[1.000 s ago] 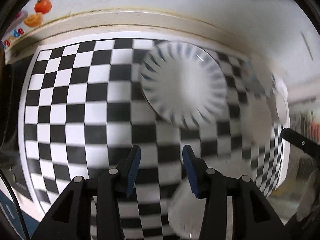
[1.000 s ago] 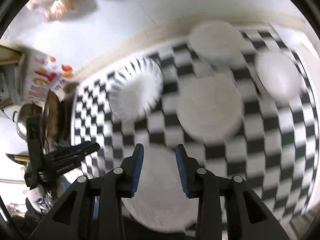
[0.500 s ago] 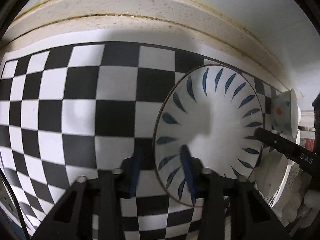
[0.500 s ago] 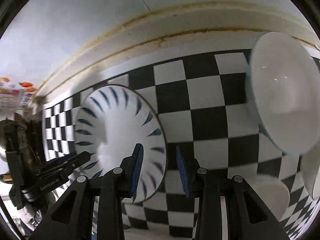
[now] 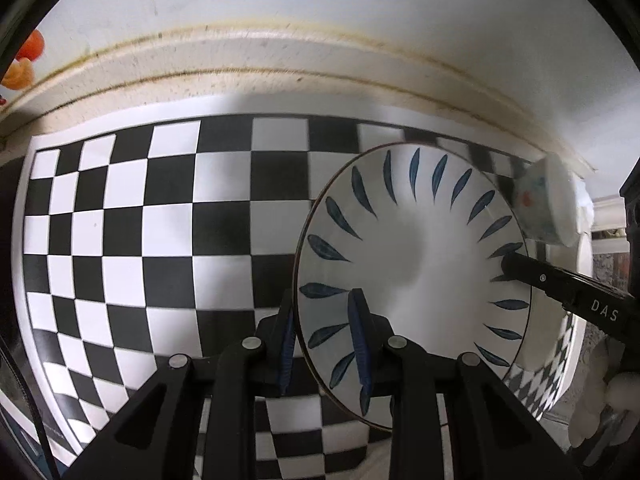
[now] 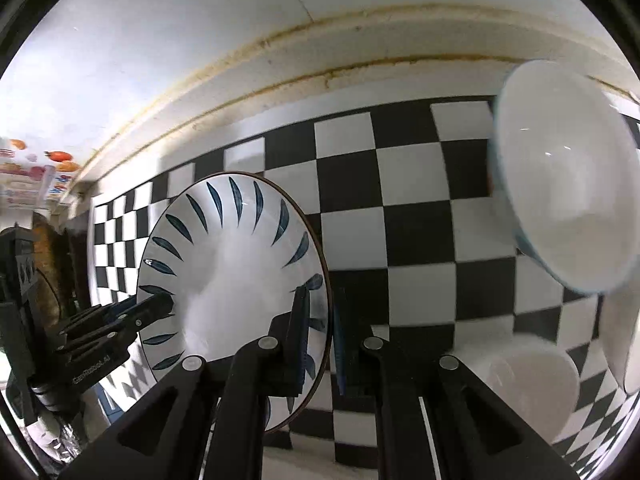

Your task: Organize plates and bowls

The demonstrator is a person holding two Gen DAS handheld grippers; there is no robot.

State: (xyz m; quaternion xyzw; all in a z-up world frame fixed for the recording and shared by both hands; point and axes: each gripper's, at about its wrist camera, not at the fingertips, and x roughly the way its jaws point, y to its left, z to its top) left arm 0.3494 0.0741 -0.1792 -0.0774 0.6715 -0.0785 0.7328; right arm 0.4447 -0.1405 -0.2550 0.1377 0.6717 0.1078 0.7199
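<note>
A: Both grippers are on the same plate (image 5: 416, 276), the white one with blue leaf marks round its rim. It sits on the checkered mat (image 5: 120, 232), toward the back, near the cream ledge (image 5: 280, 60) under the wall.

B: Which side does each take?

A: The left gripper (image 5: 324, 340) has the plate's near-left rim between its blue pads (image 5: 357, 344), one finger over the face, one beneath the edge, pinched on it. The right gripper (image 6: 320, 326) does likewise on the opposite rim, its fingers closed about the edge so the rim runs between them.

B: Can each see the other?

A: Yes. From the left wrist the other tool's black finger lies across the plate's right edge; from the right wrist the left tool's finger reaches onto the plate's left side.

B: Is the plate flat?

A: Can't tell whether it rests on the mat or is raised a little.

B: What else is about?

A: A large white bowl (image 6: 564, 200) to the right of the plate, apart from it, with a teal outer wall. A smaller white bowl (image 6: 528, 388) sits nearer, lower right. A small patterned cup (image 5: 544, 204) shows just past the plate's far-right rim in the left view. A printed box (image 6: 24, 180) with fruit pictures stands far left
</note>
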